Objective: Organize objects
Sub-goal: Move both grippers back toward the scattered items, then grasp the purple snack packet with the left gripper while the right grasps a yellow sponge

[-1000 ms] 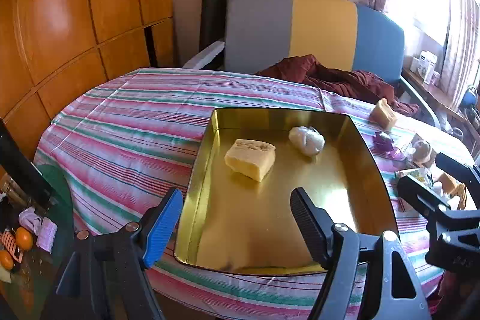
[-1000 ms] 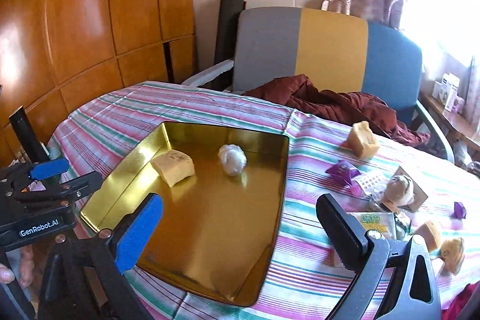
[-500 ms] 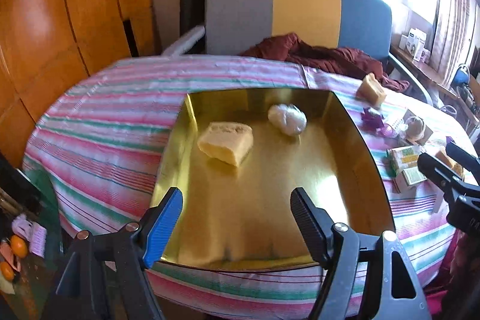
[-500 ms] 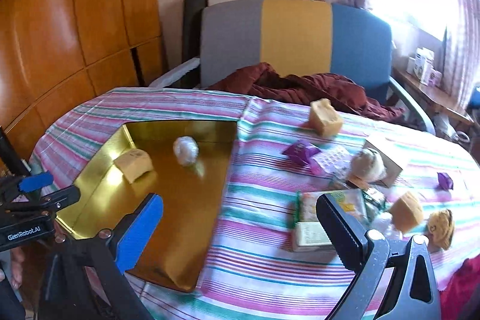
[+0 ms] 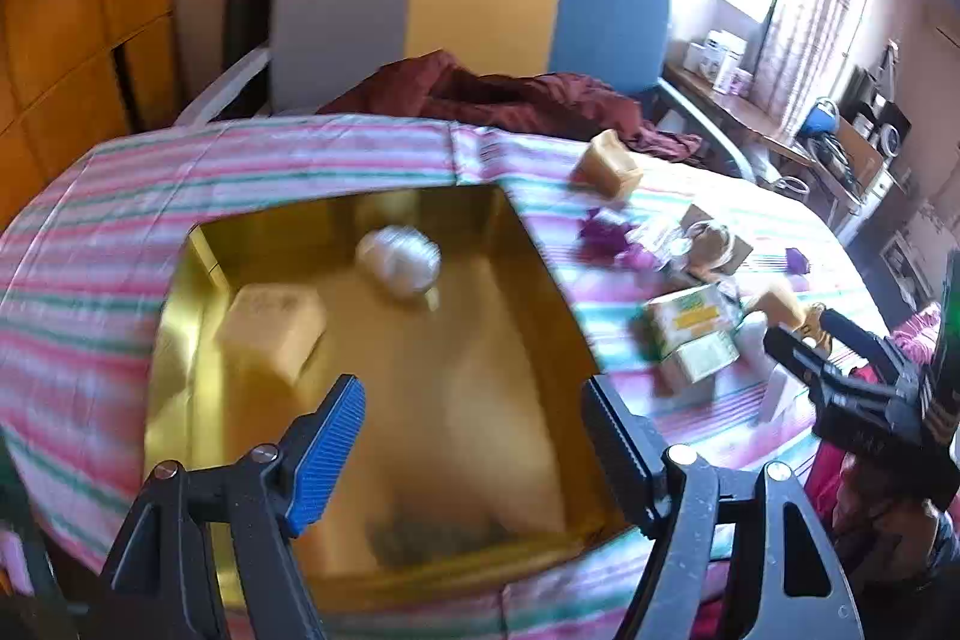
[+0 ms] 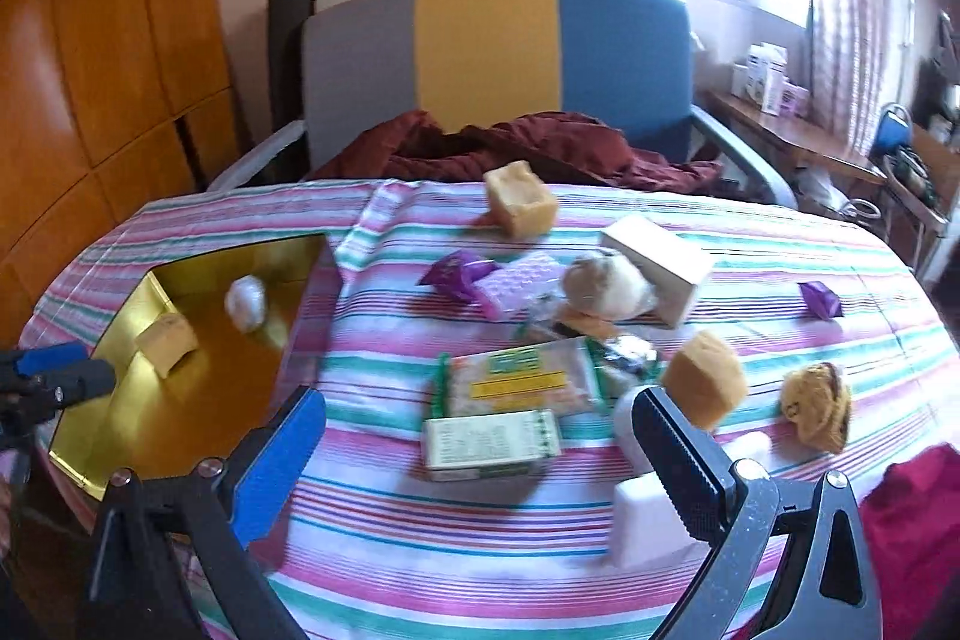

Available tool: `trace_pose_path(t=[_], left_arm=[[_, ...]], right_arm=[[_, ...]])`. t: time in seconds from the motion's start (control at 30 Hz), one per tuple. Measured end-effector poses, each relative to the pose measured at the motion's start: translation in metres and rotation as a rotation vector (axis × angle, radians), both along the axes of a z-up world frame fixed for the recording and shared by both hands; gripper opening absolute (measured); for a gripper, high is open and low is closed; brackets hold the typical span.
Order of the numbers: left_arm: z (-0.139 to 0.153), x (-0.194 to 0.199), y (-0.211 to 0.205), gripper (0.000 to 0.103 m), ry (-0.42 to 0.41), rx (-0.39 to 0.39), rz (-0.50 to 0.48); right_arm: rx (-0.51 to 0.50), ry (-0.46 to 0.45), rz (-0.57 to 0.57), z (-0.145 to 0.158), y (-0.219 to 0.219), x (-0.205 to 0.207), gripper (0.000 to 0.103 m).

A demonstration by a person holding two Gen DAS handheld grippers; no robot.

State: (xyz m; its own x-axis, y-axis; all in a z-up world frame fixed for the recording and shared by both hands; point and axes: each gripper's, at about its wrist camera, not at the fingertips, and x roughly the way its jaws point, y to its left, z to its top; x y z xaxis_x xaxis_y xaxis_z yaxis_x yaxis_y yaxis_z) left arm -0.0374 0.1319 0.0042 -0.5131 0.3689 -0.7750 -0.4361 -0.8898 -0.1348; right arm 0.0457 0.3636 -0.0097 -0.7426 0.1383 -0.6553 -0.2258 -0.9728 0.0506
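Objects are only partly sorted: a yellow block (image 5: 273,328) and a white ball (image 5: 399,259) lie in the gold tray (image 5: 540,274), while boxes (image 6: 489,439), blocks and wrappers remain scattered on the tabletop (image 6: 420,538). Both the left tongs (image 5: 474,451) and the right tongs (image 6: 480,460) are held open and empty.

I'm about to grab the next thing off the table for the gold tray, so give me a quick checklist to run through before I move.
1. Right gripper open and holding nothing: ok.
2. Left gripper open and holding nothing: ok.
3. Room left in the gold tray: ok; only the yellow block and the white wrapped ball lie in it.
4. A target lined up with the right gripper: ok; the green-labelled box lies between the fingers in the right view.
5. Clear grip on that box: cannot tell; the clear food packet lies right behind it and may be touching.
6. Sharp view: not ok; both pictures are motion-blurred.
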Motion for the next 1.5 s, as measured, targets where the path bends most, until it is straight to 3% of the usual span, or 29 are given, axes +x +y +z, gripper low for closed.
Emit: trace_pose_path(t=[0.13,0.43,0.8,1.07,1.13,1.2,1.33,1.5], left_arm=[[0.006,-0.024,0.038,0.075,-0.023,0.003,-0.099],[-0.005,-0.087,0.119,0.07,-0.105,-0.048,-0.197],[-0.056,-0.141,0.202,0.055,-0.185,-0.133,-0.32],[-0.086,-0.174,0.23,0.054,-0.284,-0.105,-0.311],[-0.094,-0.177,0.235,0.051,-0.301,-0.119,-0.32],[-0.102,-0.177,0.235,0.04,-0.315,-0.132,-0.334],[-0.104,-0.17,0.227,0.036,-0.289,-0.116,-0.35],[-0.085,-0.16,0.206,0.036,-0.229,-0.083,-0.338]], right_arm=[[0.0,0.008,-0.042,0.003,0.019,0.003,0.103],[0.005,0.013,-0.082,0.005,0.046,0.003,0.103],[-0.015,0.004,-0.055,-0.003,0.062,-0.008,0.103],[-0.043,-0.007,-0.063,-0.011,0.073,-0.011,0.103],[-0.052,-0.012,-0.065,-0.013,0.075,-0.012,0.103],[-0.057,-0.017,-0.066,-0.014,0.075,-0.013,0.103],[-0.059,-0.017,-0.066,-0.014,0.076,-0.015,0.103],[-0.074,-0.028,-0.047,-0.009,0.078,-0.024,0.103]])
